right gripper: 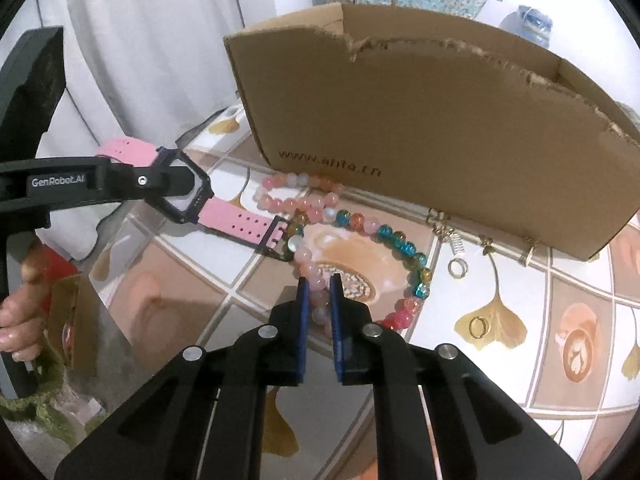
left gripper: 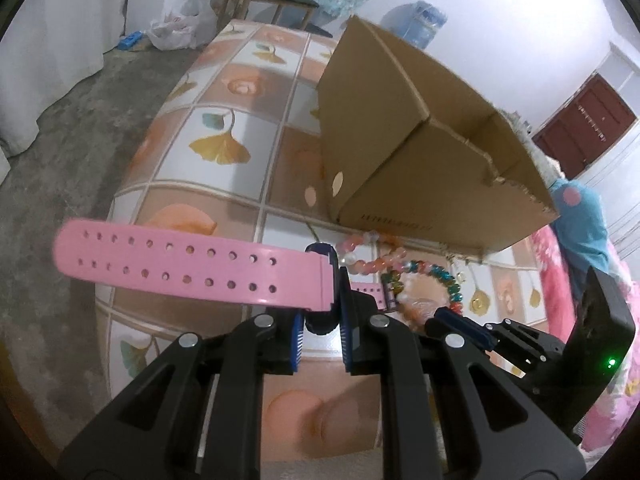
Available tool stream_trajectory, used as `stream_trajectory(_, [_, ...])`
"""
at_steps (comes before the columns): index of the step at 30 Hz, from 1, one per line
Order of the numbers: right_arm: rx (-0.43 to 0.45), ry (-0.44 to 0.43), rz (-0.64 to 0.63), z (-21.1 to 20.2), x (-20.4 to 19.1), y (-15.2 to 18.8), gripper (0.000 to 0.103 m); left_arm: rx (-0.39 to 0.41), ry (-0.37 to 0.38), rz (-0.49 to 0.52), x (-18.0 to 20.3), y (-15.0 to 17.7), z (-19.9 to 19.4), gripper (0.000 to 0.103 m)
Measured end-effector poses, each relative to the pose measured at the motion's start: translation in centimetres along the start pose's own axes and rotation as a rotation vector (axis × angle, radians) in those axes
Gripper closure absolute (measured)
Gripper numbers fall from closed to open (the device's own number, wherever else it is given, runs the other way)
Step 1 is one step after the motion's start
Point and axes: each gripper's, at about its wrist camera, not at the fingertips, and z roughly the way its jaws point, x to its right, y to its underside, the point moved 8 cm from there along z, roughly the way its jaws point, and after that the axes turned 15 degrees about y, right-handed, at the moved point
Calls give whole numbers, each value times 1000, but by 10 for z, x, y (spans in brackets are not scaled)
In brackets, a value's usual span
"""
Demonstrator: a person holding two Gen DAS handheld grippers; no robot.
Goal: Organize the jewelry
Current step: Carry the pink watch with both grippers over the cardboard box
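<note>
While left claw [left gripper: 320,312] clamps pink watch [left gripper: 192,272], right claw [right gripper: 319,296] pinches bead bracelet [right gripper: 384,240].

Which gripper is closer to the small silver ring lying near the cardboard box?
Right. The right gripper, shut on the bead bracelet, is nearer the silver ring; the left gripper holds the pink watch farther away.

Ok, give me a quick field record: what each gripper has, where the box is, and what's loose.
left gripper: shut on pink watch at its case
right gripper: shut on bead bracelet, pink beads between pads
cardboard box: open-topped, on table behind the beads
tiled table: small gold rings loose
</note>
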Motion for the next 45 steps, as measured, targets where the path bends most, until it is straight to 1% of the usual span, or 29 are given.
stream_trajectory(1, [19, -17, -7, -6, 0, -3, 80, -1, 3, 0, 0, 0, -1, 89])
stream_trajectory(2, [37, -25, -15, -9, -3, -5, 62, -3, 6, -3, 0, 0, -1, 89])
stream_trajectory(4, [102, -36, -72, -18, -15, -12, 48, -13, 19, -21, -2, 1, 1, 89])
stream_trajectory(8, [151, -72, -188, -12, -49, -15, 48, -15, 70, -61, 1, 3, 0, 89])
stream_trajectory(12, [180, -100, -226, -7, -71, -21, 48, -3, 128, -84, 10, 1, -8, 89])
stream_trajectory(13, [197, -114, -221, -10, -72, -23, 52, -2, 146, -90, 13, 1, -12, 89])
stream_trajectory(14, [207, -123, -217, -14, -72, -24, 63, 0, 160, -95, 15, 2, -15, 89])
stream_trajectory(15, [215, -132, -213, -17, -72, -26, 68, 2, 175, -100, 17, 1, -18, 89])
stream_trajectory(17, [239, -143, -201, -26, -72, -28, 70, 14, 202, -110, 23, -1, -26, 89])
stream_trajectory(20, [289, -111, -202, -41, -73, -32, 73, 21, 239, -98, 36, -6, -37, 89])
stream_trajectory(23, [341, -73, -202, -69, -72, -38, 74, 31, 269, -39, 60, -16, -53, 89])
stream_trajectory(26, [409, -15, -209, -99, -64, -54, 75, 47, 313, 22, 87, -30, -69, 88])
stream_trajectory(28, [473, 44, -216, -117, -54, -70, 75, 58, 347, 61, 105, -44, -77, 88])
stream_trajectory(30, [517, 89, -214, -130, -45, -85, 75, 64, 387, 107, 126, -62, -84, 88])
stream_trajectory(33, [575, 164, -219, -139, -26, -107, 76, 62, 442, 160, 154, -93, -80, 88])
stream_trajectory(34, [581, 186, -218, -138, -20, -113, 76, 57, 452, 179, 163, -104, -74, 89])
stream_trajectory(36, [565, 214, -204, -128, -2, -128, 76, 42, 459, 190, 172, -122, -59, 89])
stream_trajectory(39, [507, 215, -186, -105, 24, -145, 76, -7, 465, 171, 180, -147, -22, 89])
stream_trajectory(42, [411, 206, -202, -71, 47, -162, 76, -83, 473, 88, 174, -168, 24, 89])
stream_trajectory(43, [368, 198, -218, -58, 54, -167, 76, -106, 471, 51, 170, -173, 39, 89])
stream_trajectory(44, [334, 199, -233, -49, 60, -170, 76, -137, 472, -16, 162, -181, 63, 90])
stream_trajectory(45, [293, 205, -258, -36, 66, -174, 76, -151, 476, -48, 157, -185, 74, 90])
